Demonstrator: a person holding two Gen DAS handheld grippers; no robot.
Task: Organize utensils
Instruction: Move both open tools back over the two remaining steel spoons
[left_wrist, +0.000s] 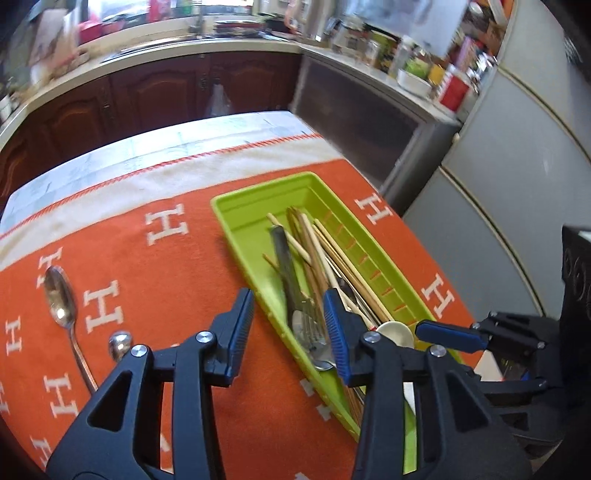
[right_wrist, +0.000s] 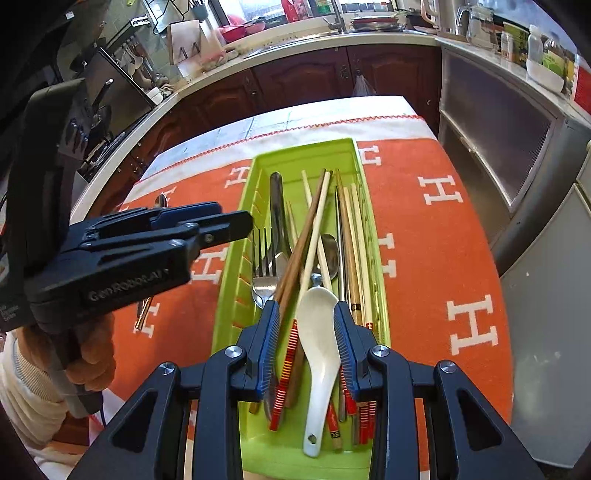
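Chopsticks (right_wrist: 314, 229), fork (right_wrist: 264, 266), white spoon (right_wrist: 319, 332) crowd green tray (right_wrist: 295, 155)

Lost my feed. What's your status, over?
Left gripper open, empty, at green tray edge. Right gripper open over white spoon. Metal spoon still on cloth. Nothing in the way.

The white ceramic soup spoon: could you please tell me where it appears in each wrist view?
Left wrist view: only the bowl of the white ceramic soup spoon shows, lower right, behind the left gripper.
Right wrist view: bottom centre, between the right gripper fingers.
Shared landmark: green plastic utensil tray.
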